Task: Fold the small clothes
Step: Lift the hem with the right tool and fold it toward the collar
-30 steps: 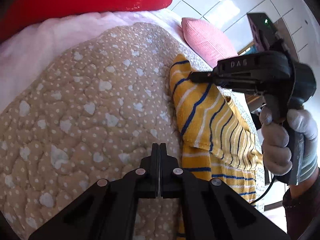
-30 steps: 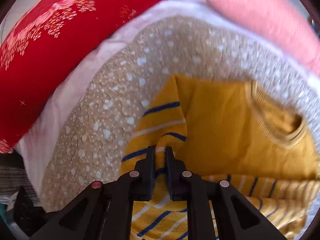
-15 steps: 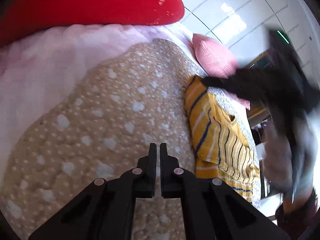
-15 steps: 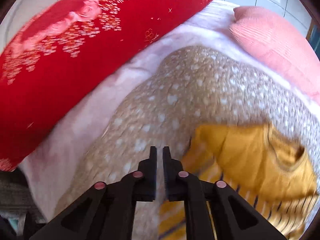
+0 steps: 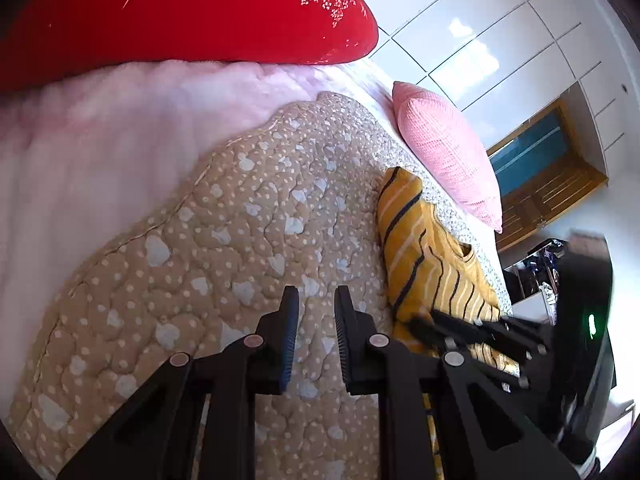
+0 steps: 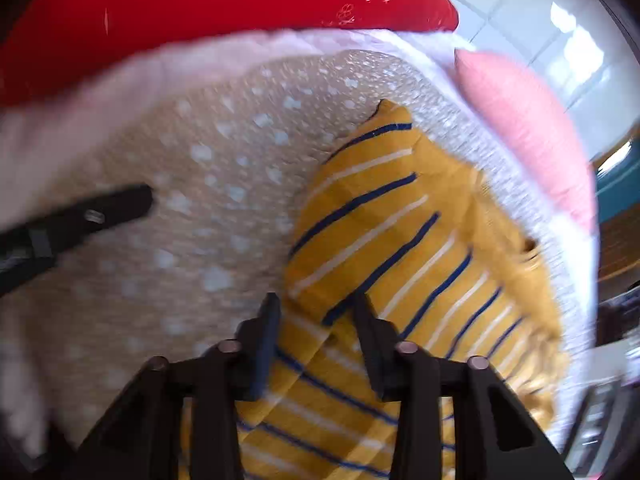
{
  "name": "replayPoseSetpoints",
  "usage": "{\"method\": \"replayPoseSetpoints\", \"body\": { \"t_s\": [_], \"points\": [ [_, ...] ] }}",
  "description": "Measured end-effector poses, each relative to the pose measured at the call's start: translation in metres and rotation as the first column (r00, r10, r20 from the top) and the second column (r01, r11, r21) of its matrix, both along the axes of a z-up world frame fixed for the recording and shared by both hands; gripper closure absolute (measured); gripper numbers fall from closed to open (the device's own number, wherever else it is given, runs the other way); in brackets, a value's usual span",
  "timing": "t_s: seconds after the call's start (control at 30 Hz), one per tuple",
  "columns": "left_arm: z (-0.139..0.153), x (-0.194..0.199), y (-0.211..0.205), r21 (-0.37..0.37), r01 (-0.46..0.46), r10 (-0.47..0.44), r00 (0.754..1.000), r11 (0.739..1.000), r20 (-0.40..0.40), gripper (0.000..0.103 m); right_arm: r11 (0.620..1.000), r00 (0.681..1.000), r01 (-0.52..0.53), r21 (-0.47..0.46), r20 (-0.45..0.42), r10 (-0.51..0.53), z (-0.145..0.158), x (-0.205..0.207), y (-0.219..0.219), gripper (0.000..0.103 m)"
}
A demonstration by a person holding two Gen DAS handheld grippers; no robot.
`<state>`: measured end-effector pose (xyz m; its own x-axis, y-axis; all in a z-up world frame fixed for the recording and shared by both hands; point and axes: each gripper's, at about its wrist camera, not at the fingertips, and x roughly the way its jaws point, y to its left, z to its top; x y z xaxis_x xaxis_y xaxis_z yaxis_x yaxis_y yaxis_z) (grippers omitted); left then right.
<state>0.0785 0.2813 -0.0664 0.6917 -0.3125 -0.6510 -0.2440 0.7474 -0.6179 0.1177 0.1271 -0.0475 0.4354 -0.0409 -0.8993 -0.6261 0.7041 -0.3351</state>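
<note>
1. Two claws stood parted and empty. Nearest in the right wrist view, the right claw (image 6: 316,312) had its jaws wide apart over the near left edge of the striped sweater (image 6: 400,248), straddling a folded flap of cloth without pinching it; whether the pads touched the knit could not be told through the blur.
2. The left claw (image 5: 316,312) hung over the bare quilt (image 5: 200,260) just left of the garment, jaws moderately apart, nothing between them.
3. The sweater lay on the quilt on the bed, partly folded: a sleeve or side panel lay turned in over the body, and the neckline (image 5: 464,246) showed toward the far right.
4. The step in hand looked like the pause between folds, a flap laid down and a fresh hold being sought.
5. The next move probably called for the right claw to close on the near edge of the sweater, while the left came in from the quilt to pin or lift the other side, keeping the layers from sliding apart.
6. Farther off lay a pink cushion (image 5: 448,156) at the right and a red pillow (image 5: 180,12) across the far end.
</note>
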Motion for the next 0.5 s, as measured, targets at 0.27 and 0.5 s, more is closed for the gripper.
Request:
{"method": "replayPoseSetpoints", "body": {
  "t_s": [0.27, 0.5],
  "points": [
    [0.001, -0.002, 0.007, -0.016, -0.018, 0.018, 1.000, 1.000, -0.007, 0.087, 0.971, 0.995, 0.102, 0.216, -0.028, -0.098, 0.004, 0.059, 0.027, 0.093],
    [0.009, -0.001, -0.014, 0.007, 0.020, -0.020, 1.000, 1.000, -0.001, 0.071, 0.775, 0.950, 0.303, 0.554, -0.243, -0.197, 0.079, 0.041, -0.069, 0.084]
  ]
}}
